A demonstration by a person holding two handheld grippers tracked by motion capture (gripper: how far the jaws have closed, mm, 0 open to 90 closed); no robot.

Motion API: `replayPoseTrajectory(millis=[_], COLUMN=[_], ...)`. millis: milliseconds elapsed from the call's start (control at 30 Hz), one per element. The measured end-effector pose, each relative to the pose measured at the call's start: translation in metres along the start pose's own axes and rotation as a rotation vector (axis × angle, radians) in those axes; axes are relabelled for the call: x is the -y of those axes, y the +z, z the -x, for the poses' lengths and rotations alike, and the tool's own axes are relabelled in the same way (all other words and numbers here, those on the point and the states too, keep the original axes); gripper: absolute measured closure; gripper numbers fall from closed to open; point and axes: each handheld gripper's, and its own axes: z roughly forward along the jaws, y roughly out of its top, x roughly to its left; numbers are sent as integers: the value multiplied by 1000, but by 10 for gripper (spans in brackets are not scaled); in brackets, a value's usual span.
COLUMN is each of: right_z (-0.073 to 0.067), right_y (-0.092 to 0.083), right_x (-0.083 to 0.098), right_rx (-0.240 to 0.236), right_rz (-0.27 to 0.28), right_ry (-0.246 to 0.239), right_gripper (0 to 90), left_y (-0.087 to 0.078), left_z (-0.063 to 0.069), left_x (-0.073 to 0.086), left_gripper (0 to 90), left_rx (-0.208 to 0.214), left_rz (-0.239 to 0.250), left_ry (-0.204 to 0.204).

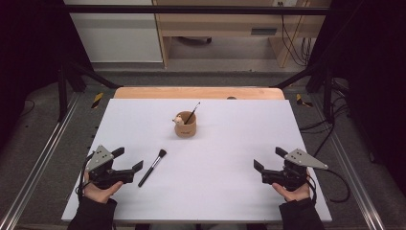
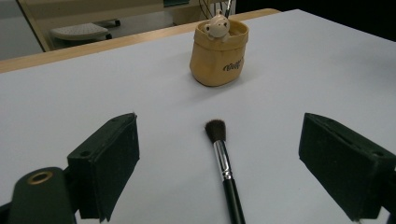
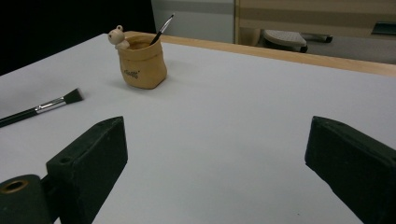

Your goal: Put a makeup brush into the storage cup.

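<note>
The makeup brush [image 1: 152, 167] lies flat on the white table [image 1: 230, 143], short of the tan pot [image 1: 186, 125] and off to the pot's left, well apart from it, dark bristles pointing up toward the pot, black handle trailing back toward the person. In the left gripper view the brush [image 2: 223, 163] sits right between the two jaws, silver ferrule catching the light, touched by neither.

The left gripper [image 1: 128, 159] is released, jaws spread wide, just beside the brush handle on the side away from the pot's right. The right gripper [image 1: 269, 159] is released too, jaws gaping over bare table, far out on the pot's right and holding nothing.

Now the pot: shaped like a small sack with a rolled rim, and there is dark script lettering on its side, too small and slanted to read for sure. A little pale animal figure [image 2: 217, 26] peeks over its rim. A thin brush [image 1: 193, 113] stands inside, leaning out to the right.

Between the lying brush and the pot, open white surface, nothing in the way.
</note>
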Motion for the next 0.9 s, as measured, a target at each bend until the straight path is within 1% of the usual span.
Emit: replayPoseTrajectory(millis=[100,233,300,367,433,467,500,667,733,800,900], right_z=[0,-1,0,0,-1,-1,-1,-1,-1,-1,-1], right_y=[1,0,0,0,0,-1,0,0,0,0,0], right_x=[0,0,0,0,0,0,0,0,0,0,0], right_rx=[4,0,3,4,4,3,2,3,1,2,2], right_rz=[-2,-2,1,0,0,-2,-1,-3,-2,-2,-1], right_ry=[-2,3,-6,-10,-6,-3,-6,-6,-6,-4,-6], right_gripper=[63,63,64,64,64,64,64,65,65,65,65], left_y=[1,5,8,11,15,16,18,26,29,32,38], left_z=[0,2,1,2,3,4,4,5,7,9,11], left_x=[-2,-5,-7,-9,-11,-11,-12,-15,-17,-19,-22], left_gripper=[115,118,120,119,120,120,121,127,134,154,155], left_rx=[2,5,2,4,10,11,13,15,8,7,3], left_rz=[-6,-26,-41,-51,-72,-75,-87,-128,-137,-148,-176], left_ry=[1,0,12,11,23,20,27,40,41,60,68])
